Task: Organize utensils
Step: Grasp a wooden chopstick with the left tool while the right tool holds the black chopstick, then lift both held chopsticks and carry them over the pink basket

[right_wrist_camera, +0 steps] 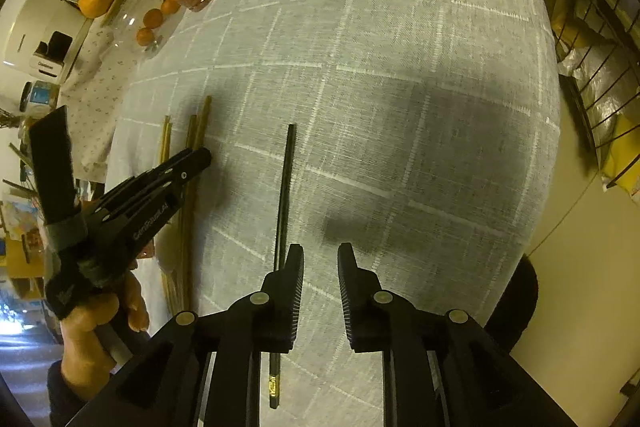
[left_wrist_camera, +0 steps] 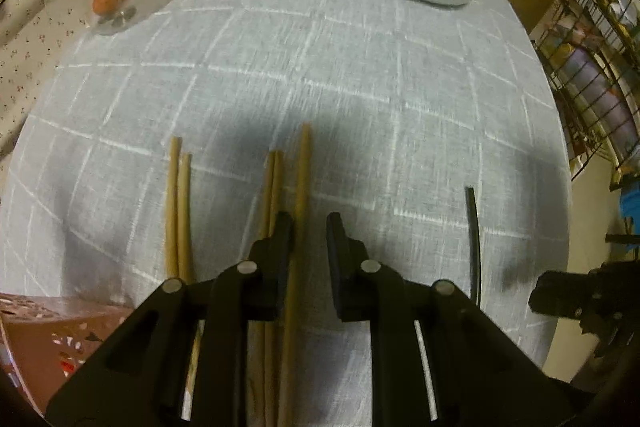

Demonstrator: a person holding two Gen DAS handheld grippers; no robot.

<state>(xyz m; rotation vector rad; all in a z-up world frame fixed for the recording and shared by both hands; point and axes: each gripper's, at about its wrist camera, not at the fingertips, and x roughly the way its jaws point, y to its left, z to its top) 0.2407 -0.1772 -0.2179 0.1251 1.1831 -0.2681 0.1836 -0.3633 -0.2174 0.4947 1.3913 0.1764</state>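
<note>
The black chopstick (right_wrist_camera: pixel 285 187) lies untouched beside the parted right gripper (right_wrist_camera: pixel 320 291); the likewise parted, empty left gripper (left_wrist_camera: pixel 309 251) is best centred over one bamboo chopstick (left_wrist_camera: pixel 302 187).

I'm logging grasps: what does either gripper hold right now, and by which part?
Nothing. The left gripper and right gripper both stand open; the black chopstick lies on the cloth.
</note>
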